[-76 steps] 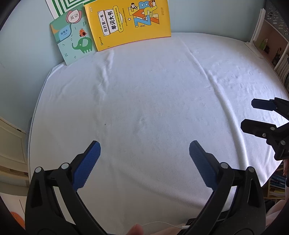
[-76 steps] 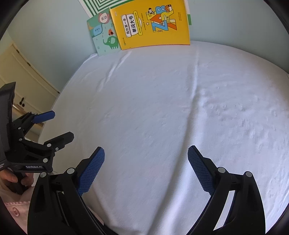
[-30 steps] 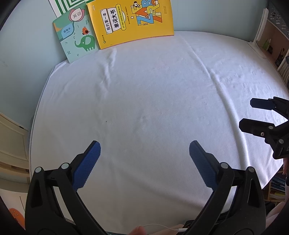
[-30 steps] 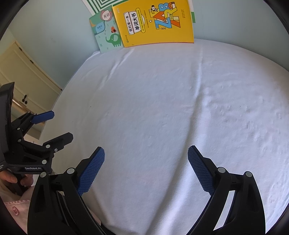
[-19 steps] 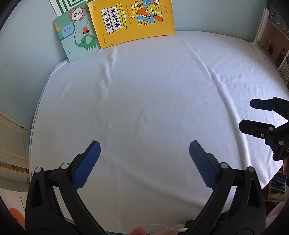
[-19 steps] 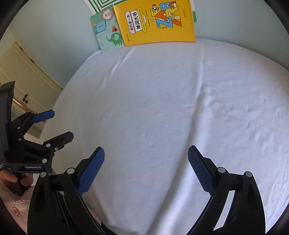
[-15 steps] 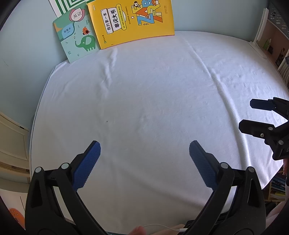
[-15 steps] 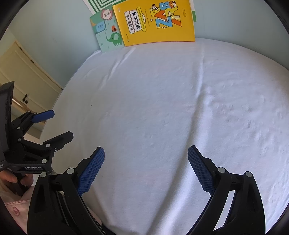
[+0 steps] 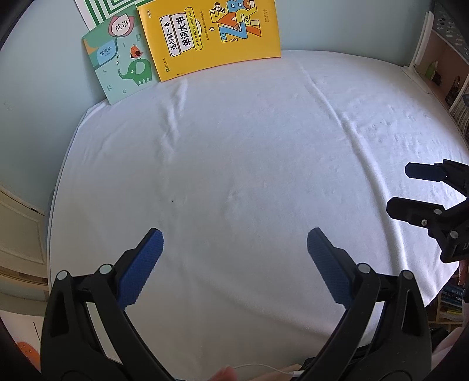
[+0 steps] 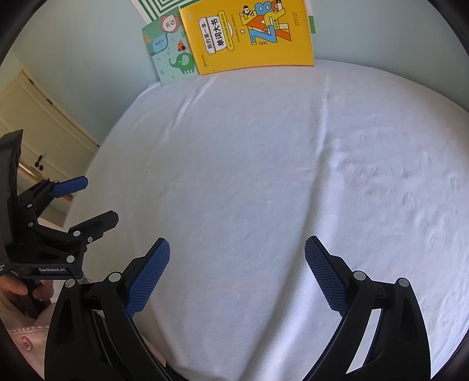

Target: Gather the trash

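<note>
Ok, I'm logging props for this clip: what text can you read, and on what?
"我的第一本 单词大书", "MY FIRST ENGLISH WORD BOOK", "ZAB": yellow book.
"英语", loose "R", "e", "P": green elephant booklet; its blue label is too small.
"GenRobot.AI": left gripper body.

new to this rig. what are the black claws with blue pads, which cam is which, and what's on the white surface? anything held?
No robot arm here: a person carries one hand-held gripper in each hand, and each has a fisheye camera looking forward along its two fingers.

In the left wrist view, the big claws at the bottom are the left hand-held gripper; the smaller claw at the right edge is the other one. In the right wrist view, the big claws are the right hand-held gripper, with the left one at the left edge.

Both are open and hold nothing.

The surface is a white cloth, wrinkled. Against the far wall lean a yellow book, a green elephant booklet and a green-striped sheet behind them. No trash shows in either view.
</note>
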Action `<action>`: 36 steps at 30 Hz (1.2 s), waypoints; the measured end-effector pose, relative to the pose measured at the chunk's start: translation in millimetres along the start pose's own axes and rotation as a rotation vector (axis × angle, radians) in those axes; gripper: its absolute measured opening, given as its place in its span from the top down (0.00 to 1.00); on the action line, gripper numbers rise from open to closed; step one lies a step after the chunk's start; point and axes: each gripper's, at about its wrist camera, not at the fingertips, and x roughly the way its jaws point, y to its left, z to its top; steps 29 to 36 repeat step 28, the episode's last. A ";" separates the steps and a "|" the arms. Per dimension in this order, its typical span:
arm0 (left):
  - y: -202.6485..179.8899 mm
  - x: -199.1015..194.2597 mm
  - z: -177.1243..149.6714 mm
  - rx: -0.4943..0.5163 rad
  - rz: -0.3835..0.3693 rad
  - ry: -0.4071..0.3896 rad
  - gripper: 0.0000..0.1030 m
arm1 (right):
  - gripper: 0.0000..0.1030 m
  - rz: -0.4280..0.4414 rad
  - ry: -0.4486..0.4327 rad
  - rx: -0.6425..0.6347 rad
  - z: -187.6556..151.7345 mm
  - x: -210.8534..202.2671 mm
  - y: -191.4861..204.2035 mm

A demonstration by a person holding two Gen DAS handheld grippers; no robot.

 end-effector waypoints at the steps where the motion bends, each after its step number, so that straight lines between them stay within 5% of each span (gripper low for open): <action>1: 0.0 0.3 0.3 0.001 0.000 0.000 0.07 | 0.10 -0.001 0.000 0.001 -0.2 0.2 -0.2; 36: 5.9 7.8 8.8 -0.031 -0.005 0.013 0.07 | 0.10 -0.006 0.007 0.018 3.9 4.5 -6.4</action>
